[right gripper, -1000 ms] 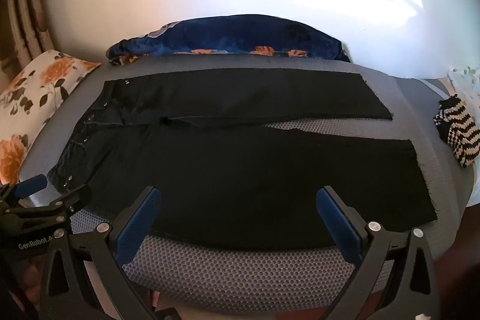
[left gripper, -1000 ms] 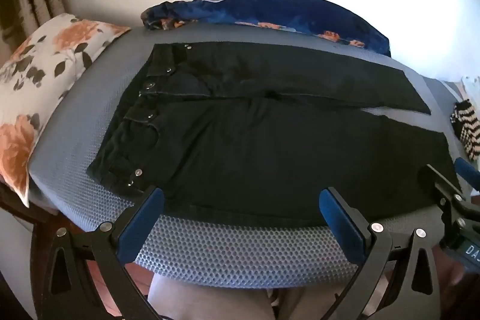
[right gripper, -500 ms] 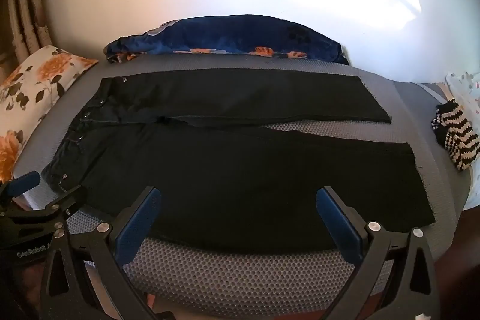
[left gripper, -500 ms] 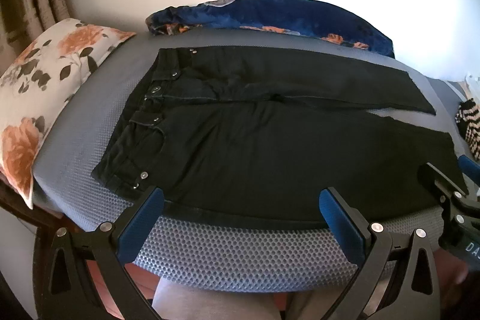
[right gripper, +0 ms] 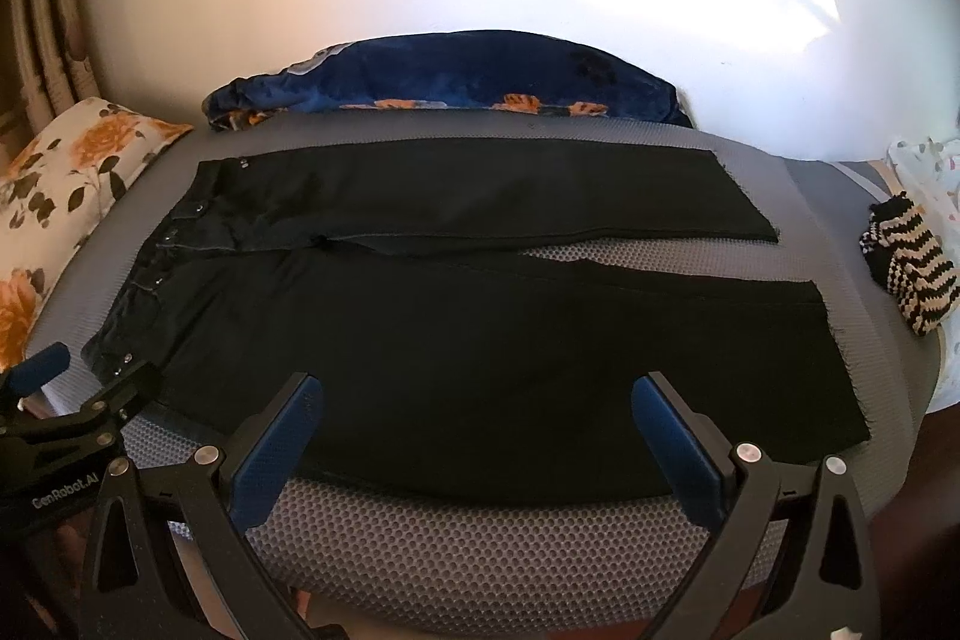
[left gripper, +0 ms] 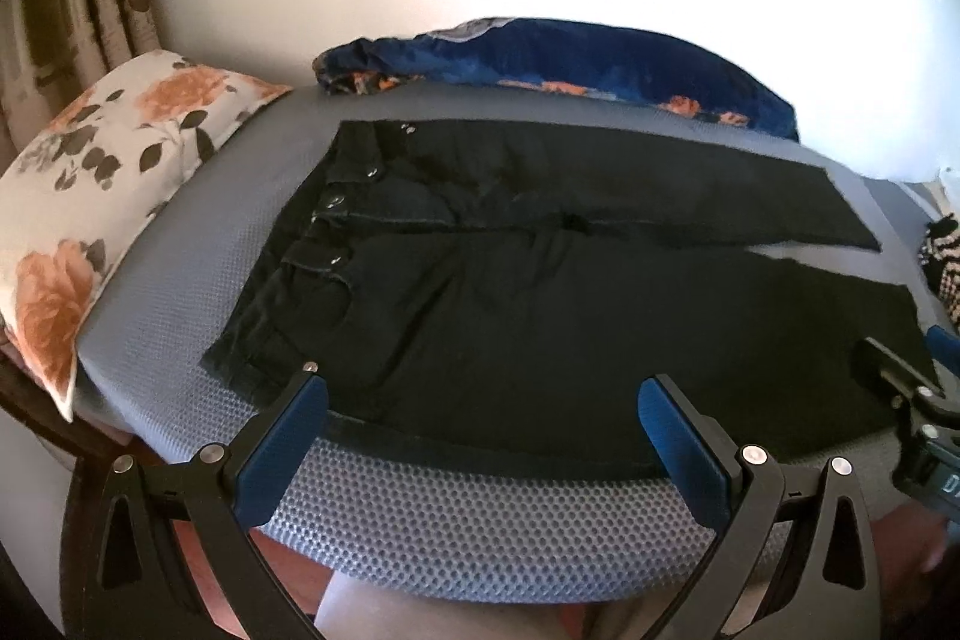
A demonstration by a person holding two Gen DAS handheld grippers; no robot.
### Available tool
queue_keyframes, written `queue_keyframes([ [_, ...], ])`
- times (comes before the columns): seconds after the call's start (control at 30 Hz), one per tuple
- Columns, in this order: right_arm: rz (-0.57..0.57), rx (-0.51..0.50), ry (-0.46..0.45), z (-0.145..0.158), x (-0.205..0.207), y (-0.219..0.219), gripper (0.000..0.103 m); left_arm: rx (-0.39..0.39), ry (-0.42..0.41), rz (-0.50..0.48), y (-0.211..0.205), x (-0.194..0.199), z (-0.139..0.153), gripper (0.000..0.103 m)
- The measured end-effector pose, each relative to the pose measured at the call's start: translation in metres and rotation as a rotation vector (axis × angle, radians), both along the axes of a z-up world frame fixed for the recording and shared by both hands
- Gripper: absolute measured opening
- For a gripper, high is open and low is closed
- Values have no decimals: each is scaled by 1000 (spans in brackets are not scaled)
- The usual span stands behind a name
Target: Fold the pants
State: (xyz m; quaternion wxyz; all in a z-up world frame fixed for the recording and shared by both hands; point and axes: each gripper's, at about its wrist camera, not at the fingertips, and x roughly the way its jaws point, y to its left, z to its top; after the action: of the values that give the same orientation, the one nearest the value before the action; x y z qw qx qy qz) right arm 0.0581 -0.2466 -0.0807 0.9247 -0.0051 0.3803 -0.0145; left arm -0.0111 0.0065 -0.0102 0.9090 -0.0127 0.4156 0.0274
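The pants (right gripper: 456,316) lie flat on the grey bed (right gripper: 480,538), legs spread. Both my hand-held grippers, left (left gripper: 480,430) and right (right gripper: 474,430), hover wide apart, empty. The cloth looks soft and limp; I would pinch waistband and hem.

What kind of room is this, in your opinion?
Probably a bedroom at home: a floral pillow, a blue blanket bunched against the wall, and a padded grey mattress on which the black pants lie.

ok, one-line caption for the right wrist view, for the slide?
Black pants spread flat on a grey mesh pad, legs apart, with the open right gripper poised at the near edge.
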Motion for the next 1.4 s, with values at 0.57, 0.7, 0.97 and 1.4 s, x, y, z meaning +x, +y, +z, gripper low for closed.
queue_keyframes([
  [0.57, -12, -11, 3, 2, 9, -2, 102, -29, 25, 17, -1, 6, -4, 103],
  [0.7, -19, -7, 10, -2, 12, -6, 102, -27, 9, -12, -7, 7, -3, 103],
  [0.97, -23, -2, 16, -5, 16, -10, 102, -37, 29, -30, -10, 15, -9, 103],
  [1.4, -23, -8, 13, -6, 19, -8, 102, -33, 26, -23, -8, 20, -15, 103],
])
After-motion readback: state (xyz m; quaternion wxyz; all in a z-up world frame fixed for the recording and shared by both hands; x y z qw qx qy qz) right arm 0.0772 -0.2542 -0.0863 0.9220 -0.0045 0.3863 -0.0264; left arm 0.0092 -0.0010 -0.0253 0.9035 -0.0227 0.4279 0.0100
